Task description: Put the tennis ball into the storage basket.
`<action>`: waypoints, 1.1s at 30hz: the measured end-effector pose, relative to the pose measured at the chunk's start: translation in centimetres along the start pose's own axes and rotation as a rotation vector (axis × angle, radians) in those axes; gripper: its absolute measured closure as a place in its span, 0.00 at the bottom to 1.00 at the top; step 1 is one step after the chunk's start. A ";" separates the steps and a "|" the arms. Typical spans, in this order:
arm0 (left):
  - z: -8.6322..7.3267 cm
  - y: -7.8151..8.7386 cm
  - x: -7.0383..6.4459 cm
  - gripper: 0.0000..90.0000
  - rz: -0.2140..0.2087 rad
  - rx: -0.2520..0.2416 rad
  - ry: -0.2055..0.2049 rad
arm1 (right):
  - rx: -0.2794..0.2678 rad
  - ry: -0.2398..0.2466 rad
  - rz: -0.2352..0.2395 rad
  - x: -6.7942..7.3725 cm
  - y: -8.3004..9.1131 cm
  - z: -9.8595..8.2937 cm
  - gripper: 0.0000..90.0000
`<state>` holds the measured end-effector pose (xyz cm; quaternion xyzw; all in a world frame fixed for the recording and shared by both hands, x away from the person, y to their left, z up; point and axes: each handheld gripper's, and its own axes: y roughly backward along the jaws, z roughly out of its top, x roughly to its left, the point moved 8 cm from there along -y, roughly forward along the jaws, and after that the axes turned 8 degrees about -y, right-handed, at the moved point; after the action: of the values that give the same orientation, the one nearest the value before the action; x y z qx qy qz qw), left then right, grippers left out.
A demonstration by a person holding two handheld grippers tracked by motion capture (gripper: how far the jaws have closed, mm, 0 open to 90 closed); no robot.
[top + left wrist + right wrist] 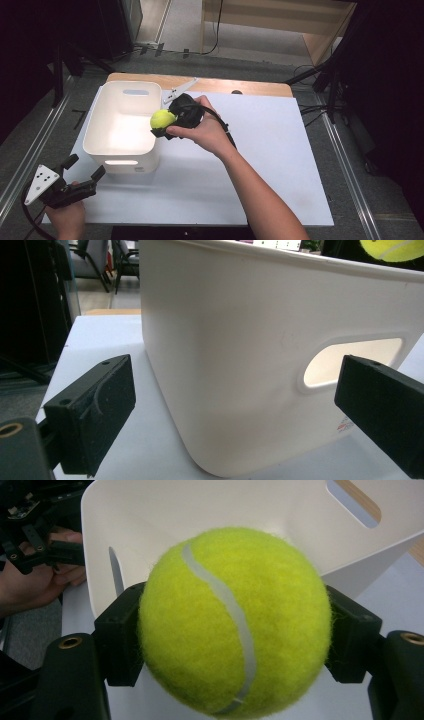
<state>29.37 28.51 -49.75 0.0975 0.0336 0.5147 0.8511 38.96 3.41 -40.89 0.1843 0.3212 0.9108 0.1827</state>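
Note:
A yellow-green tennis ball (162, 119) (232, 622) is clamped between the jaws of my right gripper (164, 121) (235, 640), held over the right rim of a white plastic bin (120, 125) (240, 515). The bin's inside looks bare. My left gripper (84, 169) (240, 415) is open near the table's front left corner, jaws spread wide and pointing at the bin's near wall (240, 355) with its handle slot (350, 360). The ball (392, 249) peeks over the rim at the top right of the left gripper view.
The bin stands on a white board (260, 165) laid over a wooden table (200, 82). A metal bracket (177, 91) lies behind the bin. Dark stands and cables surround the table; a wooden bench (280, 20) stands farther back.

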 end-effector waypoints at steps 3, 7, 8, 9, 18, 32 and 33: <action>0.0 0.0 0.0 0.03 0.000 -0.002 0.002 | 0.000 -0.003 0.005 0.1 -0.2 0.1 0.27; 0.0 0.0 0.0 0.03 0.000 0.001 0.000 | 0.005 0.003 0.012 0.4 -0.7 0.4 0.27; 0.0 0.0 0.0 0.03 0.001 0.006 0.000 | 0.010 0.007 0.013 0.6 -0.9 0.6 0.27; 0.0 0.0 0.0 0.03 0.000 0.006 0.000 | 0.010 0.014 0.013 0.7 -1.0 0.7 0.27; 0.0 0.0 0.0 0.03 -0.007 -0.001 0.007 | 0.006 0.018 0.025 1.2 -1.5 1.3 0.27; 0.0 0.0 0.0 0.03 -0.009 0.000 0.007 | 0.022 0.031 0.047 2.3 -3.2 1.9 0.27; 0.0 0.0 0.1 0.03 -0.010 0.000 0.006 | 0.026 0.030 0.049 2.3 -3.3 1.9 0.27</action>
<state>29.39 28.56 -49.74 0.0959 0.0369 0.5108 0.8535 38.50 7.81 -41.15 0.1809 0.3311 0.9133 0.1531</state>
